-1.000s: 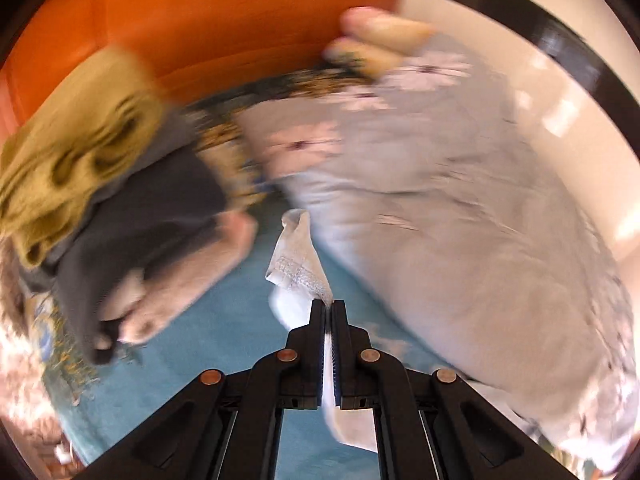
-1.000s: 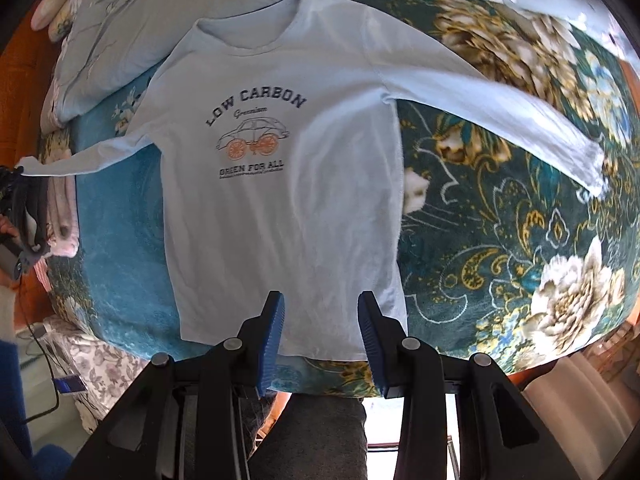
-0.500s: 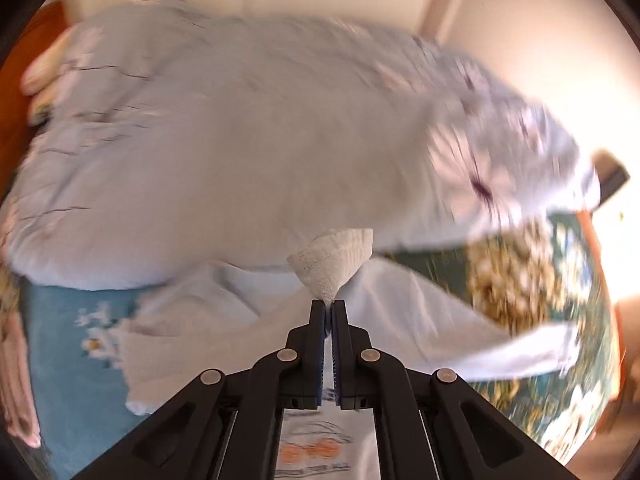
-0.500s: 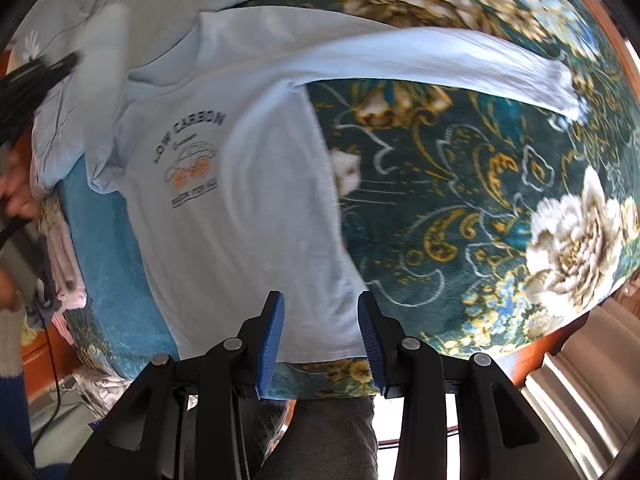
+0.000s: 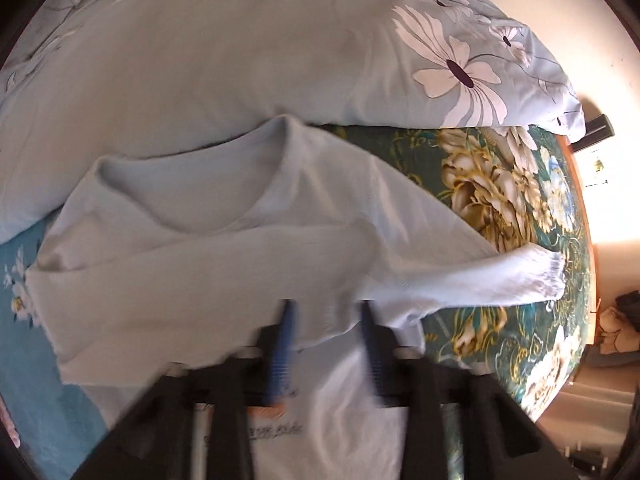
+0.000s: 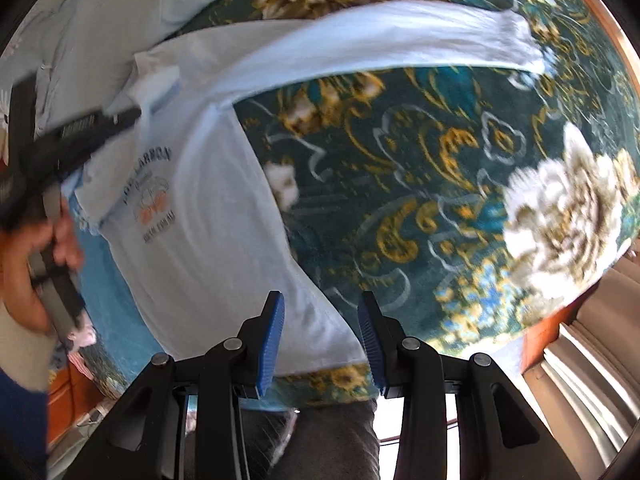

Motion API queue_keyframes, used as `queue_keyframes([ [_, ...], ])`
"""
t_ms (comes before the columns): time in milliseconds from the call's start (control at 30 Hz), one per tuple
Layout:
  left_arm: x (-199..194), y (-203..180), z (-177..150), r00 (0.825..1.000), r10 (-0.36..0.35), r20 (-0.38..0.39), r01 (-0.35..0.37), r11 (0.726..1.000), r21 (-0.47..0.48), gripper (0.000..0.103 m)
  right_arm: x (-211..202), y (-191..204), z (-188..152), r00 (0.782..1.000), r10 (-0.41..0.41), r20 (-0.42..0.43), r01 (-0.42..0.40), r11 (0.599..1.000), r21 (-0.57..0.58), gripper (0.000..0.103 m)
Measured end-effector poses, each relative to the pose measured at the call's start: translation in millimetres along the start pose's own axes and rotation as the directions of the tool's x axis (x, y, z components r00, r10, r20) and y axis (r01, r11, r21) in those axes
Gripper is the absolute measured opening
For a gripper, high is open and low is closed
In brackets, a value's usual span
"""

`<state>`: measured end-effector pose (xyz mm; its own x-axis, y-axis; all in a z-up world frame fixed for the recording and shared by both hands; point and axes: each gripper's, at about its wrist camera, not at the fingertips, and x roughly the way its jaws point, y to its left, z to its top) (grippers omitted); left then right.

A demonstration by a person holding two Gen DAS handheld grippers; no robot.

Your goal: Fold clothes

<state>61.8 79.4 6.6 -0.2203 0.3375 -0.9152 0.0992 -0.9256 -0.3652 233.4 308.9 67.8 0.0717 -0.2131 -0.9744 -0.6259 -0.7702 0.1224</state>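
Observation:
A light blue long-sleeved shirt (image 5: 224, 208) with a car print lies face up on the bed. Its one sleeve (image 5: 192, 296) is folded across the chest, and my left gripper (image 5: 326, 328) hovers open over that sleeve's end, blurred by motion. The other sleeve (image 6: 400, 36) stretches out flat over the bedspread. In the right wrist view the shirt (image 6: 208, 248) shows its hem close to my right gripper (image 6: 320, 320), which is open and holds nothing. The left gripper (image 6: 136, 114) enters there from the left, held by a hand (image 6: 56, 240).
A pale blue duvet with white flowers (image 5: 240, 48) lies behind the shirt's collar. The dark green floral bedspread (image 6: 440, 160) covers the bed to the right. A curtain (image 6: 592, 380) hangs past the bed's edge, and a dark-trousered leg (image 6: 320, 440) is below.
The left gripper carried the sleeve cuff from the bed's left side across the shirt's chest, then opened and let it go. The right gripper stayed open and swung rightwards along the hem.

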Motion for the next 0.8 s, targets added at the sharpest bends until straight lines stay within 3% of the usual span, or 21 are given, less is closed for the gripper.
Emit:
queue_keyframes([
  [67, -15, 19, -11, 1.0, 0.007, 0.024, -0.007, 1.0, -0.02, 0.051, 2, 12, 17, 1.0, 0.025, 0.011, -0.025, 1.0, -0.01, 0.039],
  [167, -27, 65, -32, 0.989, 0.14, 0.049, -0.135, 0.987, -0.092, 0.057, 6, 31, 42, 0.998, 0.064, 0.028, -0.063, 0.998, -0.026, 0.039],
  [267, -28, 120, -58, 0.961, 0.275, 0.004, -0.27, 0.945, -0.185, 0.057, 10, 49, 67, 0.994, 0.102, 0.043, -0.1, 0.994, -0.042, 0.039],
  [433, -23, 177, -87, 0.926, 0.371, -0.065, -0.375, 0.892, -0.251, 0.057, 27, 91, 117, 0.993, 0.108, 0.047, -0.103, 0.989, -0.105, 0.039],
  [567, -17, 189, -88, 0.917, 0.392, -0.075, -0.398, 0.881, -0.255, 0.057, 51, 112, 154, 0.998, 0.06, 0.027, -0.055, 0.988, -0.145, 0.039],
  [800, -8, 194, -82, 0.929, 0.363, -0.071, -0.367, 0.882, -0.295, 0.057, 89, 132, 188, 1.0, -0.021, -0.013, 0.018, 0.979, -0.205, 0.039],
])
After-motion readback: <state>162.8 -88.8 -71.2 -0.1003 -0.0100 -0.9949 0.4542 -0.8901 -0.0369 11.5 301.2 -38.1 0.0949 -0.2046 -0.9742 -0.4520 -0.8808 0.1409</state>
